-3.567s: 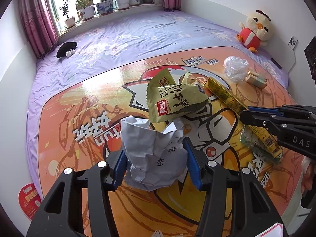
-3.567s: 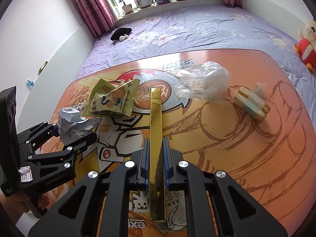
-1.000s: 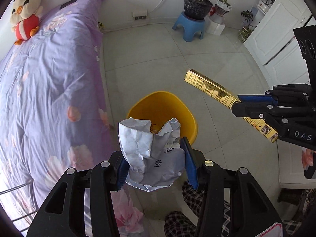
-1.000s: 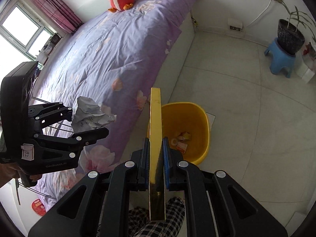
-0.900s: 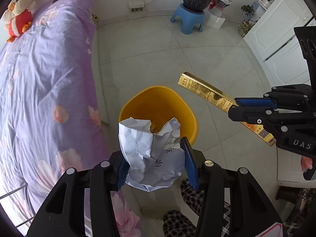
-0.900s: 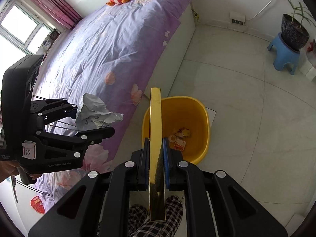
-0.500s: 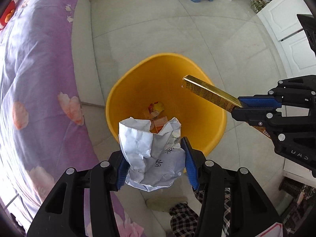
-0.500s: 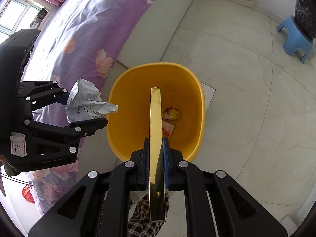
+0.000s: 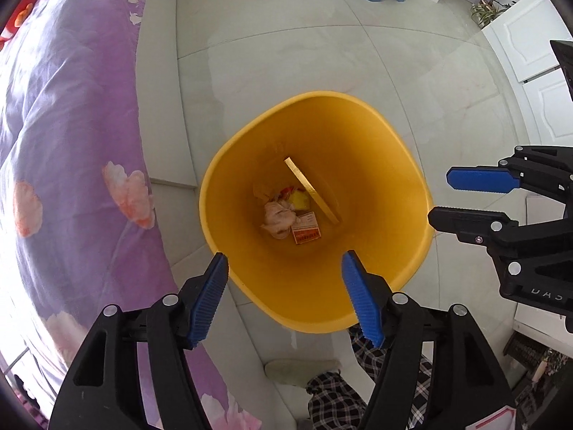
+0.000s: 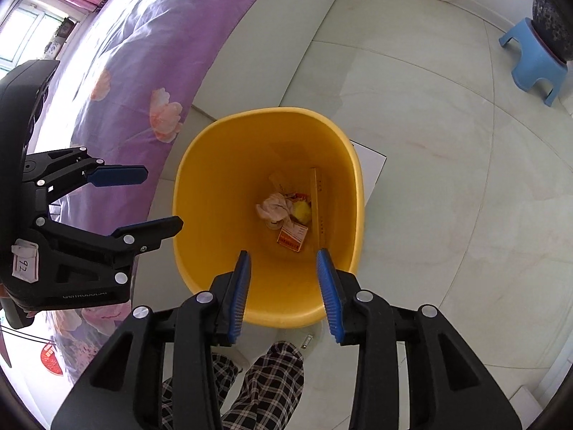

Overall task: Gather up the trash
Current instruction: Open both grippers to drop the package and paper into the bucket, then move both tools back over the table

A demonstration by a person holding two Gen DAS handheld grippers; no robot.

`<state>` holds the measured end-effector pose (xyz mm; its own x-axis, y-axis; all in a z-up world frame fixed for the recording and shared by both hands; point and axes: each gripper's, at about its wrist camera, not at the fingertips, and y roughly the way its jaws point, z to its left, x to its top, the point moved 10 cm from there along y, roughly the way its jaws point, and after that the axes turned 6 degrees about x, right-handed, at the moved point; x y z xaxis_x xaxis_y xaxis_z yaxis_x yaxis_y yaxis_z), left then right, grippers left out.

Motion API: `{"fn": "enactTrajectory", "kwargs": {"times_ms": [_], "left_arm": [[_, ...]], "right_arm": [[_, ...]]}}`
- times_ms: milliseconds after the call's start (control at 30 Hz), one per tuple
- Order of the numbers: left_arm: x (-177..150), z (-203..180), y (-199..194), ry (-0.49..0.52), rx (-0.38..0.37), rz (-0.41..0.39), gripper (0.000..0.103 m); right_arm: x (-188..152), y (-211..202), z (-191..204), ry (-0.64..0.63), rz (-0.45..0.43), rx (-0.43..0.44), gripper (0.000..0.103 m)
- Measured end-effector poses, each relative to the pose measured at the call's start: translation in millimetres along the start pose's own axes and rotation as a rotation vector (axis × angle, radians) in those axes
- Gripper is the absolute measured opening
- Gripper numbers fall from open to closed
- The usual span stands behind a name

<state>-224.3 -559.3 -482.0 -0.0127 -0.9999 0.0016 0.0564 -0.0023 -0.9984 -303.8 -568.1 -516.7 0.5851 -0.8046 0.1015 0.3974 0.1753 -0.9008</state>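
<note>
As I look down from both cameras, I can see the yellow bin [image 9: 358,286] on the floor, close to the side of the bed [image 9: 71,125]. My left gripper [image 9: 283,294] hangs over the near rim of the bin. Its jaws are wide and opening more, and nothing is between them. My right gripper [image 10: 283,288] hangs over the near rim too. Its jaws stand a little apart and are opening, and they hold nothing.

Down at the bottom of the bin lies the long gold box [image 9: 311,190]. It leans on the far wall of the bin. Its long side runs from the bottom up toward the far rim, with its low end near the small red and white packet [image 9: 306,233]. A crumpled paper ball [image 9: 279,216] sits beside them, next to something yellow [image 10: 302,211].

I think this drop is done, since both grippers are empty. I cannot see from here if more trash is left on the bed.
</note>
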Motion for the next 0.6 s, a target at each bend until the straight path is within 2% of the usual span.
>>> {"fn": "enactTrajectory", "kwargs": {"times_ms": [267,600], "left_arm": [[-6,9,-21,-0.020,-0.002,-0.022,0.066],[-26,18,-77,-0.031,0.012,-0.077,0.066]], "right_arm": [[-1,-19,18,0.000,-0.030,0.003,0.040],[-6,-65,54,-0.037,-0.084,-0.006,0.040]]}}
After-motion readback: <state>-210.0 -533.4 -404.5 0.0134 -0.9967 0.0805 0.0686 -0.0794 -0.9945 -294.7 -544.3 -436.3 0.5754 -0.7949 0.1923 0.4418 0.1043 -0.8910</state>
